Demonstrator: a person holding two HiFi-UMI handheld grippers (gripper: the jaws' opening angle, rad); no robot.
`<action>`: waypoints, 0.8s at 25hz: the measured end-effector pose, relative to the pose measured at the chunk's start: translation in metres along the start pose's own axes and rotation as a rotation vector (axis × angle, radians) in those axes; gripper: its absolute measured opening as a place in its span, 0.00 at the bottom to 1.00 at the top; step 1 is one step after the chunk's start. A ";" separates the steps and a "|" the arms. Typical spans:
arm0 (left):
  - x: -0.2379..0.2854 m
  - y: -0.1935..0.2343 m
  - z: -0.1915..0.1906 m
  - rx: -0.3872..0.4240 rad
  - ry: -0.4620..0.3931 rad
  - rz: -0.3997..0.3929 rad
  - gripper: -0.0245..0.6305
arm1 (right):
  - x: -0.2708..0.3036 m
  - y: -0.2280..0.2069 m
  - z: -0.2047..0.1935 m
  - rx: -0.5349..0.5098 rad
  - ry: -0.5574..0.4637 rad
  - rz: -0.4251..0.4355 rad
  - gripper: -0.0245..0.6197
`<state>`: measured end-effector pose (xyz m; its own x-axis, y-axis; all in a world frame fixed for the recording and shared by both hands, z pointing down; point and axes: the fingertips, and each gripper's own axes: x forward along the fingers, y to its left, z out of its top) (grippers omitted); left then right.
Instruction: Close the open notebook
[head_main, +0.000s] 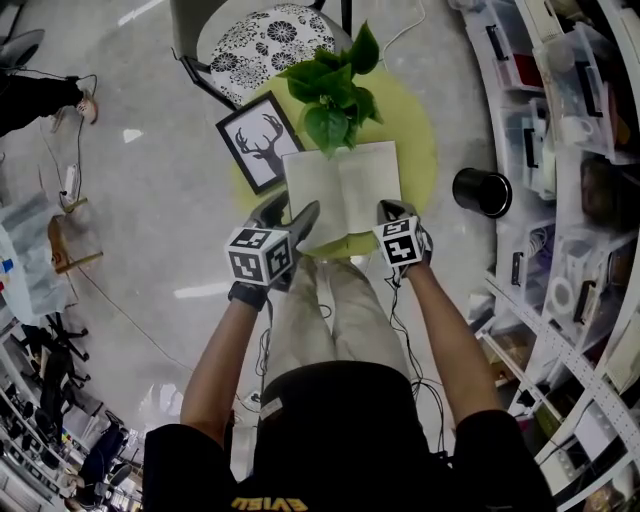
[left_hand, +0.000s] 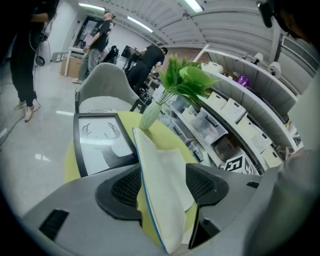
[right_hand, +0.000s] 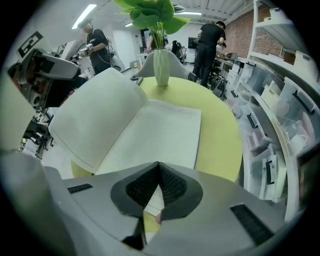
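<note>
The open notebook (head_main: 345, 190) lies on a round yellow table (head_main: 420, 140). Its left half is raised off the table and stands edge-on (left_hand: 160, 190) between the wide jaws of my left gripper (head_main: 292, 212); the pads do not press on it. From the right gripper view the left leaf curves upward while the right page (right_hand: 160, 135) lies flat. My right gripper (head_main: 392, 208) is shut, its tip (right_hand: 159, 170) down at the near edge of the right page, nothing between its jaws.
A framed deer picture (head_main: 260, 140) lies left of the notebook. A vase of green leaves (head_main: 335, 90) stands behind it. A patterned chair (head_main: 265, 40) is beyond the table, a black cylinder (head_main: 482, 190) to its right, and shelves of bins (head_main: 560, 150) further right. People stand far off.
</note>
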<state>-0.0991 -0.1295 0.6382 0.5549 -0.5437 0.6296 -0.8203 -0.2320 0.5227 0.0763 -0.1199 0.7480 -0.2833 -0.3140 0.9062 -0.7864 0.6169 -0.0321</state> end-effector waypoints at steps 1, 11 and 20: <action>0.000 -0.002 0.001 0.004 0.000 -0.004 0.48 | -0.001 0.000 0.000 0.013 0.004 -0.001 0.04; 0.004 -0.022 0.009 0.023 0.004 -0.030 0.48 | -0.004 0.000 0.002 -0.001 0.028 -0.015 0.04; 0.009 -0.038 0.015 0.031 0.008 -0.048 0.47 | -0.003 -0.002 0.003 0.047 0.021 -0.006 0.04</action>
<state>-0.0653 -0.1381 0.6152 0.5947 -0.5249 0.6089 -0.7965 -0.2825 0.5345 0.0771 -0.1228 0.7442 -0.2677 -0.3020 0.9150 -0.8130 0.5805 -0.0462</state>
